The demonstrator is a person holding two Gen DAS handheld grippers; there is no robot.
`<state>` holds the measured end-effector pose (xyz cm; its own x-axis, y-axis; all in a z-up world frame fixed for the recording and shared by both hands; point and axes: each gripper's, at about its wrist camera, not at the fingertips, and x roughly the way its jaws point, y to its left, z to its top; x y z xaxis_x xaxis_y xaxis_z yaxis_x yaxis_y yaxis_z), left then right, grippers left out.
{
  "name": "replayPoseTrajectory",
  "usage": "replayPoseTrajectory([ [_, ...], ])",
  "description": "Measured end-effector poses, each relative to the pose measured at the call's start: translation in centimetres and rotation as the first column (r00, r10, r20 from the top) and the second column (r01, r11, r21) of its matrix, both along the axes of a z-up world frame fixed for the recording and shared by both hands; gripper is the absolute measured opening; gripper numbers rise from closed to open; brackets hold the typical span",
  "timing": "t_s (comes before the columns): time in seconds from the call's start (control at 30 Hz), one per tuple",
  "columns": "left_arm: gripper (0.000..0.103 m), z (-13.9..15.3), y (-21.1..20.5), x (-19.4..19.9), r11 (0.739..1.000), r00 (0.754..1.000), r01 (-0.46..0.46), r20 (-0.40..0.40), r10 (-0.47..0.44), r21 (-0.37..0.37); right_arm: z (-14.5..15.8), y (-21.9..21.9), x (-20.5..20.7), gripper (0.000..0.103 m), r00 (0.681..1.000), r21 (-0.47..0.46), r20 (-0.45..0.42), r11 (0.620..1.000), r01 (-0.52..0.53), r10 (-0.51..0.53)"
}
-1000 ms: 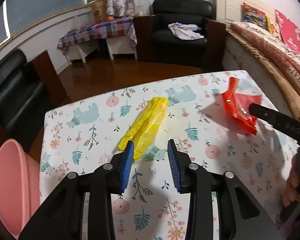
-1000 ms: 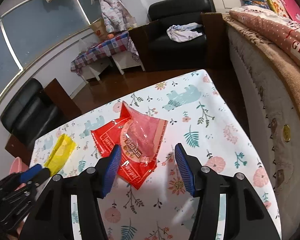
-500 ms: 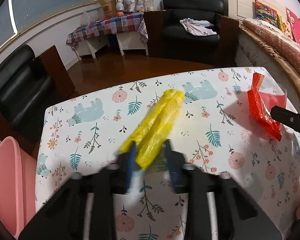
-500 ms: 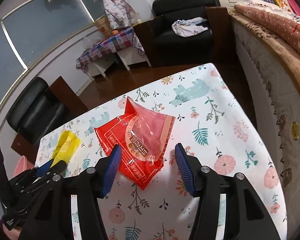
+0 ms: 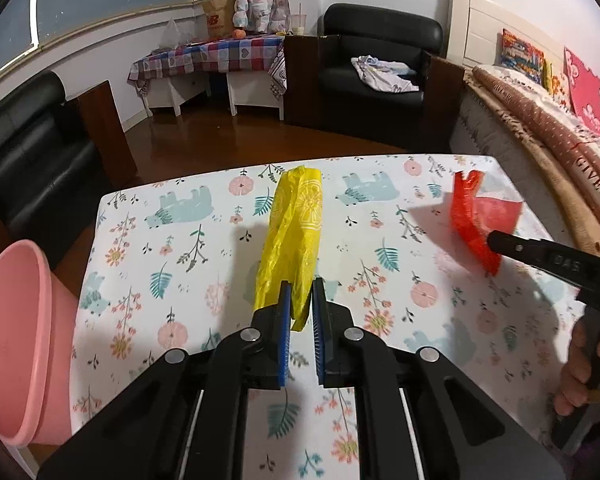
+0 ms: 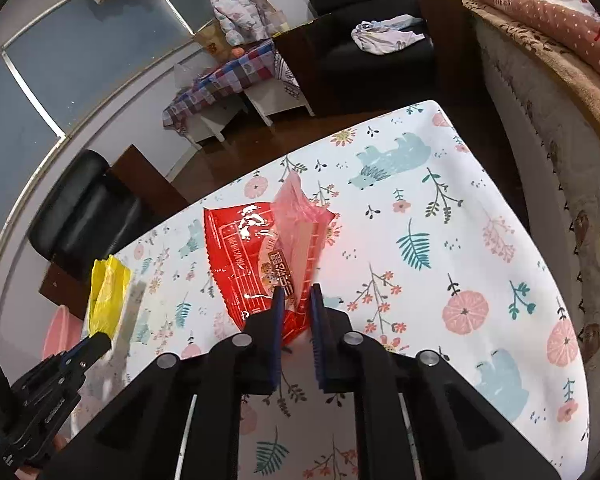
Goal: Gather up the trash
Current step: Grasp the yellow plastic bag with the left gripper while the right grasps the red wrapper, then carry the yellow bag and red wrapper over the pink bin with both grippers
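Spread across the tabletop (image 5: 440, 320) within easy reach, with a pink bin (image 5: 16, 344) waiting at its left edge: yellow bag (image 5: 296, 232) pinched at its near end by the closing left gripper (image 5: 299, 304), red wrapper (image 6: 256, 256) likewise by the closing right gripper (image 6: 296, 312), both seemingly ready for lifting.

The room around me is dim, lit from overhead indoor light, and the windows behind are dark blue. The flowered tablecloth (image 5: 440, 320) is the brightest surface, a little washed out in the middle. My tools throw soft dark shadows across it, and the red wrapper (image 6: 252, 256) shows white glare spots. Both lenses bend straight edges hard and go black at the corners. The yellow bag (image 6: 106, 296) is smeared with motion blur in the right view; the rest is sharp.
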<state>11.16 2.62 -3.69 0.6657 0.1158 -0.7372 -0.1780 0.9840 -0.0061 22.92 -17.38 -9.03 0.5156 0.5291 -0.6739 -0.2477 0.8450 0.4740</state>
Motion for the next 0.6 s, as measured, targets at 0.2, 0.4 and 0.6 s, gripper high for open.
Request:
replayPoseTrajectory([
  [0.2, 0.01, 1.7, 0.3, -2.7, 0.999, 1.0, -0.006, 0.026, 0.006, -0.032, 0.5, 0.0, -0.4, 0.01, 0.999, 0.037, 0.014, 0.999, -0.03, 0.029],
  [0.4, 0.01, 2.9, 0.7, -5.0, 1.0, 0.999, -0.001, 0.039, 0.001, 0.006, 2.1, 0.7, -2.0, 0.01, 0.998, 0.017, 0.045, 0.999, -0.048, 0.047],
  [0.6, 0.01, 3.7, 0.8, -7.0, 1.0, 0.998, 0.02, 0.061, -0.019, -0.017, 4.8, 1.6, -5.8, 0.01, 0.995, 0.011, 0.077, 0.998, -0.066, 0.065],
])
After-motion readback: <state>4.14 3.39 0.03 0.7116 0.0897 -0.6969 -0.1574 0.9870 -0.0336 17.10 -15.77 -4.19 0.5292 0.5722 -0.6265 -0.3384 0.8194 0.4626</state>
